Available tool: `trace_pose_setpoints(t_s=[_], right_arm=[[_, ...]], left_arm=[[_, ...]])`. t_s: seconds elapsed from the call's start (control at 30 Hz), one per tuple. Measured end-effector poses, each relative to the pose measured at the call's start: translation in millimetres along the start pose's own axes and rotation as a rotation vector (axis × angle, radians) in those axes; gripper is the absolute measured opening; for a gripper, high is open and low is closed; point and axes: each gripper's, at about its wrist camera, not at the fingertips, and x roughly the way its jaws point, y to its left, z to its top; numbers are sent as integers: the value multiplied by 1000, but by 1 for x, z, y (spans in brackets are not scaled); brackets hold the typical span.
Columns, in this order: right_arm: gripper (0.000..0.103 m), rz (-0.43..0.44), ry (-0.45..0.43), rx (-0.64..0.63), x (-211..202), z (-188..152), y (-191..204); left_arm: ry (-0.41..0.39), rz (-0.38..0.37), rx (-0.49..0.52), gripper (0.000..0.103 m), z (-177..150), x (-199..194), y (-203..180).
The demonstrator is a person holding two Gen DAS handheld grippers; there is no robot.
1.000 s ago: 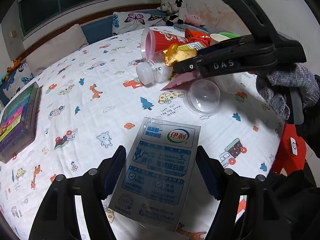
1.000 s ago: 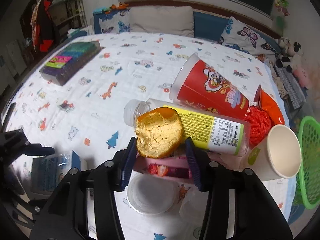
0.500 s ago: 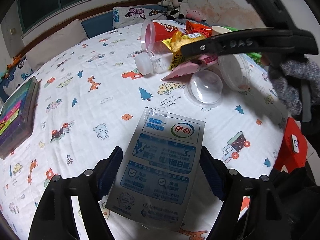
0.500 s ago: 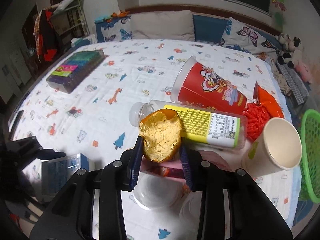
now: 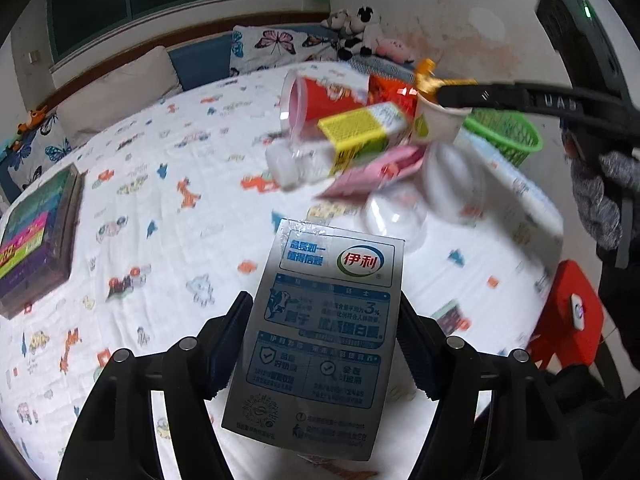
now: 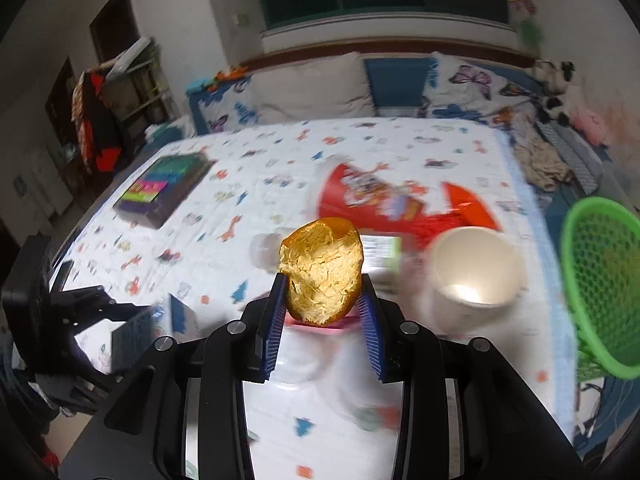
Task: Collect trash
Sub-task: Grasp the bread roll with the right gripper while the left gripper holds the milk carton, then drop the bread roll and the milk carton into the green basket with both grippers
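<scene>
Right gripper [image 6: 322, 300] is clamping an orange peel [image 6: 322, 270]; both blue pads are pressing its sides. Peel is sitting upright between the fingers, held up off the bed [image 6: 360, 140], crinkled pale side facing the camera.

Left gripper [image 5: 322, 344] is closing around a silver-and-blue milk pouch [image 5: 320, 336]. The pouch fills the gap between the jaws and its edges are meeting both pads, so it is being gripped. Its top edge is pointing toward the far trash pile.

Rest of the trash is lying on the far right part of the bed, blurred in both views:
- red printed cup [image 5: 320, 100] on its side, mouth facing left
- clear bottle with yellow label [image 5: 340, 144] in front of it, cap end to the left
- white paper cup [image 6: 476, 268] to the right, open end toward the right wrist camera
- pink wrapper [image 5: 380, 168] and two clear plastic lids [image 5: 396, 220] near the bottle

Green mesh basket [image 6: 600, 280] is sitting at the far right edge of the bed, beside the paper cup. Dark box with colourful stripes [image 6: 164, 188] is lying on the left side, well apart from the pile.
</scene>
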Motion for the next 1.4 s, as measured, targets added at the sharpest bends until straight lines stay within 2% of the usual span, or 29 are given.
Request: trace_pose_setpoints(t_s=[0.17,0.3,0.43,0.57,0.7,1.1,1.27,1.4], right_arm=[[36,-100,-38,76,-29,-2,-55],[36,-213,-53,151,-50,-6,-115],[36,-321,-32,224,-61,-14,-181],[36,-362,8,292,-59,-27,-233],[36,-376,37,346,-52,-40,-269],[43,-324,44,440,-30,-49,-316],[45,-334,20,425,-42,-48,-314],[49,-375,-17,396,-64,-52,-309]], left_arm=[[-60,-25,21,67,31,-11,-15],[-92,-45,37,67,65,-9,-32],[-118,-81,36,67,109,0,-53],[-127,-110,39,67,147,13,-74],[-122,-139,62,67,188,33,-101],[-107,-196,138,68,269,82,-174],[-87,-209,160,68,294,104,-205],[-67,-200,192,68,310,126,-231]])
